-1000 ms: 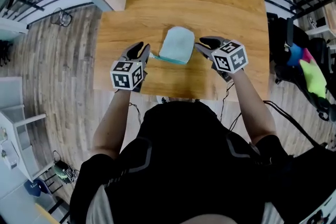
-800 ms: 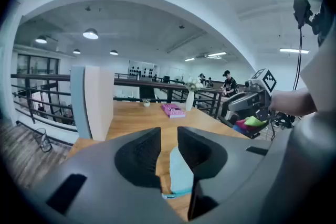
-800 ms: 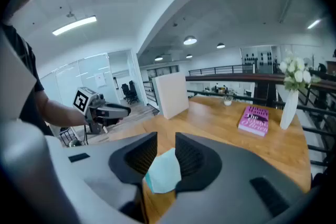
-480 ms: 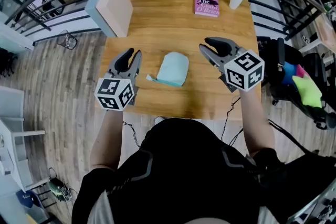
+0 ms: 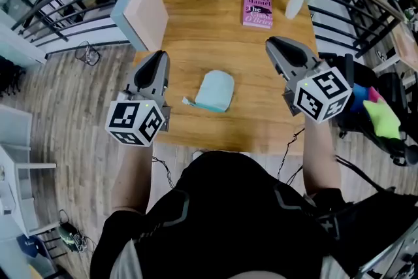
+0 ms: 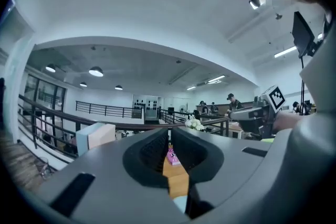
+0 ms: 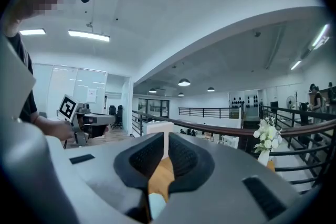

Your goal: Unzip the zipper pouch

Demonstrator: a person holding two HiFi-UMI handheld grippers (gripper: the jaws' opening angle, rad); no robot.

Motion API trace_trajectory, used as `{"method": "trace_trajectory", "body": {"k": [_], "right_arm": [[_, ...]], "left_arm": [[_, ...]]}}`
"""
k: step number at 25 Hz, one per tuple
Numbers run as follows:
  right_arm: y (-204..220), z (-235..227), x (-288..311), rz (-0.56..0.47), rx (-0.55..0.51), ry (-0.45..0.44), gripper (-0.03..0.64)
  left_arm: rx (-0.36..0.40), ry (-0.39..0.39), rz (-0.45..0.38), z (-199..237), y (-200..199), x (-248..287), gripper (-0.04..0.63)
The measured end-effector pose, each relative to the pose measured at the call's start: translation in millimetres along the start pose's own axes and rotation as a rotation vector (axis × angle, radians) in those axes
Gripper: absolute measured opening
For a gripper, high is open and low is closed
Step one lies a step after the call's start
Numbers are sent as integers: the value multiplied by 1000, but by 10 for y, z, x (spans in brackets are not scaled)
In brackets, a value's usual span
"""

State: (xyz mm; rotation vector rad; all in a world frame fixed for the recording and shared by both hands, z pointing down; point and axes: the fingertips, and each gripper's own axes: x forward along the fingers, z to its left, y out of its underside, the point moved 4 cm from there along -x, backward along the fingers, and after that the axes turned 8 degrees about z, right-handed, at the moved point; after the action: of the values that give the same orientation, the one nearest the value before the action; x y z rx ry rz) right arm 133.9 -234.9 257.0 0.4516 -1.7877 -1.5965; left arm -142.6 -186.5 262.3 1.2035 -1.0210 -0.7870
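Light-blue zipper pouch flat on desk, frame centre. Left gripper at left of pouch, right gripper at upper right, both clear of it. Both jaws just closed almost together, nothing between.

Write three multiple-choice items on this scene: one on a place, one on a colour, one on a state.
1. Where does the pale blue fabric zipper pouch lie?
A. on the floor
B. near the middle of the wooden table
C. on a chair

2. What colour is the cover of the paperback book?
A. green
B. pink
C. black

3. The book is:
A. open
B. standing upright
C. closed, lying flat

Key: B, the pouch rests on bare wood, away from the edges. B, the cover shows pink. C, only its front cover faces up.
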Motion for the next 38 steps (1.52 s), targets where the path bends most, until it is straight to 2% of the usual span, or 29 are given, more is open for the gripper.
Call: {"method": "trace_trajectory", "body": {"k": [2, 9, 15, 25, 38], "right_arm": [[-62, -27, -35, -21, 1, 13, 12], [-124, 73, -16, -17, -35, 21, 9], [-188, 3, -17, -37, -54, 90, 8], [-174, 103, 69, -15, -93, 65, 8], [-166, 109, 92, -10, -92, 62, 9]], "left_arm": [[29, -18, -6, -16, -67, -6, 40], [-19, -20, -21, 17, -125, -83, 29], [-43, -30, -14, 50, -128, -115, 29], [12, -96, 7, 95, -57, -184, 29], [1, -96, 6, 89, -50, -217, 29]]}}
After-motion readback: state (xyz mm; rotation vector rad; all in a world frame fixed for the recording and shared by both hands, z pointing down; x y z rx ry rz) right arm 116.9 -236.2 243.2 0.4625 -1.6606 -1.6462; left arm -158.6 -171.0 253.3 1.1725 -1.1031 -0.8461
